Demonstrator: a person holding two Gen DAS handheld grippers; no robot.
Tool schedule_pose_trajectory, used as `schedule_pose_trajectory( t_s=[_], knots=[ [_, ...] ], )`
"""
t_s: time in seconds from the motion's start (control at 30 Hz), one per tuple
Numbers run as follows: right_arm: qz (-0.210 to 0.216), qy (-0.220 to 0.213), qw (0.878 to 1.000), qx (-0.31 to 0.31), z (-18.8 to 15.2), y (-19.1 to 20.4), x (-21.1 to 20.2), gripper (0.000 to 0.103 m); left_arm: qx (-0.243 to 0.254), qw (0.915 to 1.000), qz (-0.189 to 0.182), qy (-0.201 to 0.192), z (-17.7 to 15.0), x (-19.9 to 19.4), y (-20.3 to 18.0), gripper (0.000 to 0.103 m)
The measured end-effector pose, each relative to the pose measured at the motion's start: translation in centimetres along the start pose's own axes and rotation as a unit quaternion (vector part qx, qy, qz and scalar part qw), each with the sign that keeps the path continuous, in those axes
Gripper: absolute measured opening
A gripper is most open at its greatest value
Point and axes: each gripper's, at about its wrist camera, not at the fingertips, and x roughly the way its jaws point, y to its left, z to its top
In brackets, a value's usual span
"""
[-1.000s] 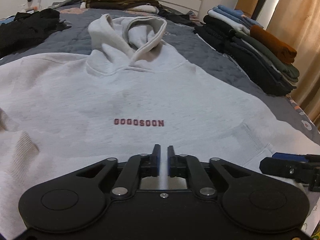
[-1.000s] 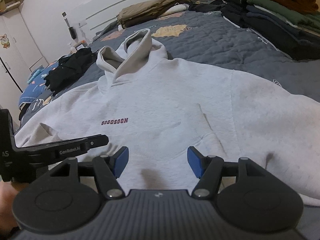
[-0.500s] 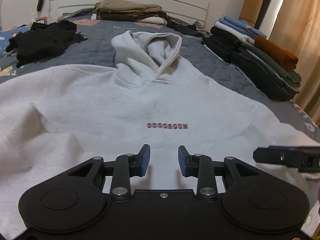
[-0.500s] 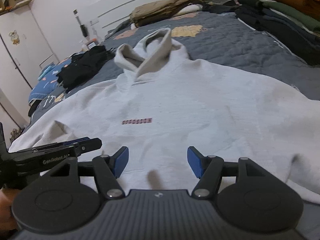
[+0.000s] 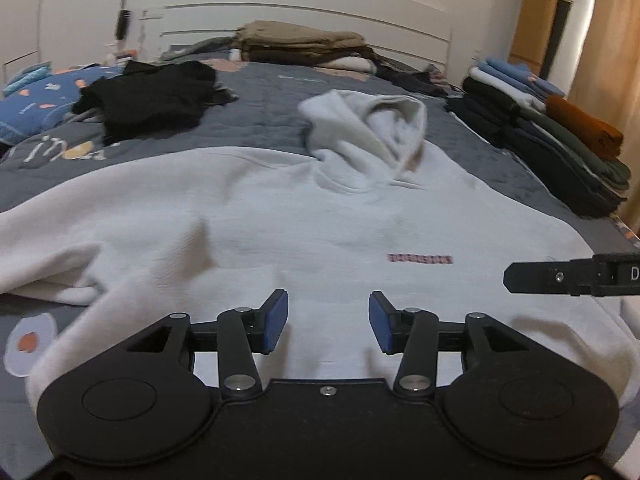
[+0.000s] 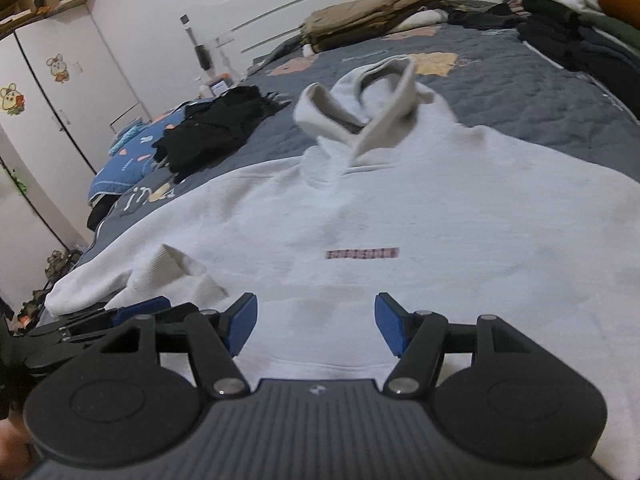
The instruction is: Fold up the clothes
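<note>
A grey quilted bed is seen, ringed with clothing.
A black heap is piled at left; a pale grey hoodie is spread front-up across the middle, folded stacks at right. The left gripper and right gripper are held wide apart, grasping nothing, over its hem.

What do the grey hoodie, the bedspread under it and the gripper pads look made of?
Hoodie: looks like thick cotton-type fleece knit, matte, soft rounded creases, ribbed cuff.
Bedspread: quilted woven fabric, matte, stitched wavy lines, printed cartoon patches.
Left gripper pads: blue, smooth, probably rubber or soft plastic; black arms look like moulded or printed plastic. The right gripper looks the same.
</note>
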Motion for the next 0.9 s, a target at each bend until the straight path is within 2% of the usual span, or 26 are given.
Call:
schedule_pose_trajectory(
  t_s=[0.33, 0.63, 0.77, 0.9],
  knots=[
    [0.025, 0.008, 1.0, -0.015, 0.2, 4.7, 3.0, 0.064, -0.028, 0.9989, 0.033, -0.017, -0.2, -2.2, 5.9, 0.049],
    [0.051, 0.009, 0.998, -0.025, 0.2, 9.0, 5.2, 0.064, -0.069, 0.9941, 0.077, -0.035, -0.8, -4.8, 12.6, 0.051],
    [0.066, 0.012, 0.997, -0.039, -0.1, 11.2, 6.0, 0.064, -0.118, 0.9867, 0.096, -0.058, -1.2, -6.3, 16.7, 0.051],
    [0.078, 0.02, 0.995, -0.058, -0.8, 13.6, 6.8, 0.064, -0.17, 0.9752, 0.115, -0.082, -1.6, -7.9, 20.9, 0.053]
  ],
)
